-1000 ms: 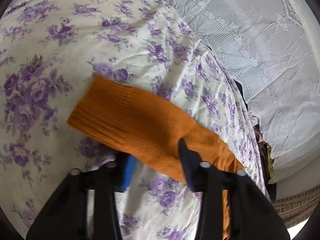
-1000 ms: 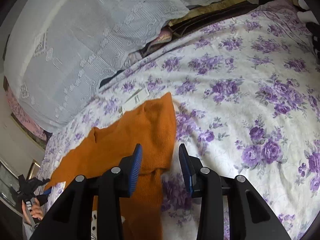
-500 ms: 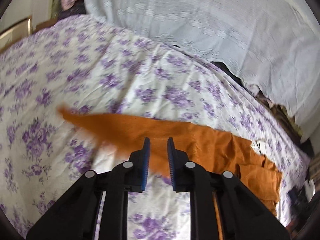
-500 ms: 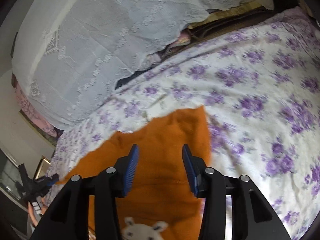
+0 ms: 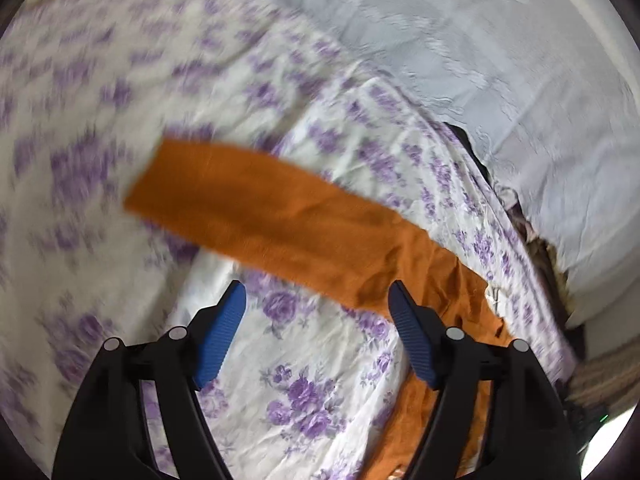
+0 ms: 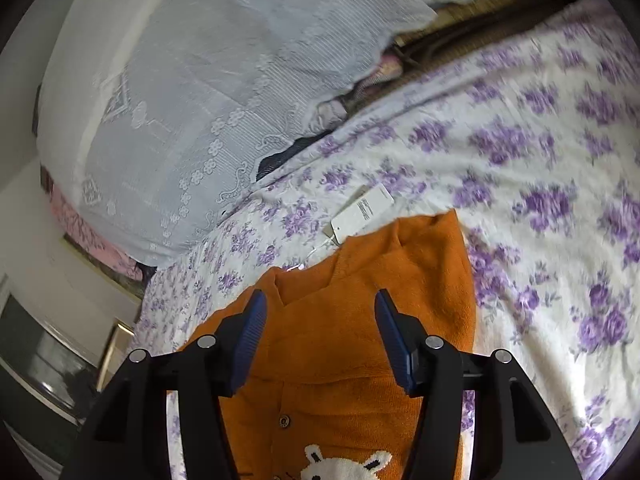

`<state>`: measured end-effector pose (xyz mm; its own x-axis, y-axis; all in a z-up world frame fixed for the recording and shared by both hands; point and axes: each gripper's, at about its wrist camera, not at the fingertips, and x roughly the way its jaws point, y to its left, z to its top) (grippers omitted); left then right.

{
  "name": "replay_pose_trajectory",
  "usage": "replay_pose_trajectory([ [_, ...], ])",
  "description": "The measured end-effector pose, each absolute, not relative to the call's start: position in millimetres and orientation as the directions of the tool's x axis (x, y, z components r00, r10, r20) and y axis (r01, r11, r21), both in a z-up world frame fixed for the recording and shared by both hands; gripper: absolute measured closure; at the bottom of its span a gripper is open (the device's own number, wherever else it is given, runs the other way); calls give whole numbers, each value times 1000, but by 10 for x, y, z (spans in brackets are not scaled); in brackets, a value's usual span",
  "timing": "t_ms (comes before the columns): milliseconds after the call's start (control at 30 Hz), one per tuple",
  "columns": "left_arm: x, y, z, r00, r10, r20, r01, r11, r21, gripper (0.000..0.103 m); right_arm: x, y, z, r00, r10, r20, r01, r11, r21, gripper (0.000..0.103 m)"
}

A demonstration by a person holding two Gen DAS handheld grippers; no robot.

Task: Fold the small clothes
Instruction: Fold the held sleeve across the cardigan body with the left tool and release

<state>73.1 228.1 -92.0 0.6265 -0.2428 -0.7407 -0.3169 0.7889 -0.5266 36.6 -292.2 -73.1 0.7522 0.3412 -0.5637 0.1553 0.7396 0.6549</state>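
Purple-flowered bedding [image 5: 320,380] is being shown across the left wrist view, much of it blurred, with a white lace cover [image 5: 480,60] lying beyond it at the upper right. An orange knitted sweater [image 5: 280,220] is being seen spread on the bedding, one sleeve stretched out flat toward the left past the fingertips while the body of the garment is running down the right side of the picture behind the right-hand finger. The left gripper [image 5: 318,296] is being held above the bedding with its jaws standing wide apart, having just been opening, and nothing is being gripped; the sleeve is lying just ahead of the blue pads [image 5: 220,340], not between them, and only flowered cloth is being seen in the gap. In the right wrist view the same flowered bedding [image 6: 540,200] is being shown at the right, the lace cover [image 6: 200,80] at the upper left, and darker bundled fabrics along the bed's far edge. The sweater [image 6: 400,280] is being seen directly under and ahead of the right gripper [image 6: 320,308], its collar lying just beyond the fingertips and a white rabbit motif [image 6: 344,464] showing low between the fingers. A white paper tag [image 6: 362,208] is lying on the bedding just past the collar. The right gripper's jaws are being held partly open, having just been widening, and its pads [image 6: 248,344] are hovering over the knit without clamping any of it.
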Motion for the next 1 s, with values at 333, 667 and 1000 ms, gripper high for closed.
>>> replay_pose_trajectory([
  [333, 1181, 2520, -1188, 605, -187, -774, -431, 740, -516, 97, 340, -2998, -715, 773, 322, -547, 164, 731, 662, 47],
  [667, 1118, 1716, -461, 664, -46, -746, -238, 934, -268, 99, 350, -2946, -687, 765, 353, -538, 141, 724, 675, 47],
  [1000, 1002, 655, -79, 698, -74, -713, -29, 991, -132, 99, 407, -2828, -665, 716, 392, -578, 114, 752, 650, 47],
])
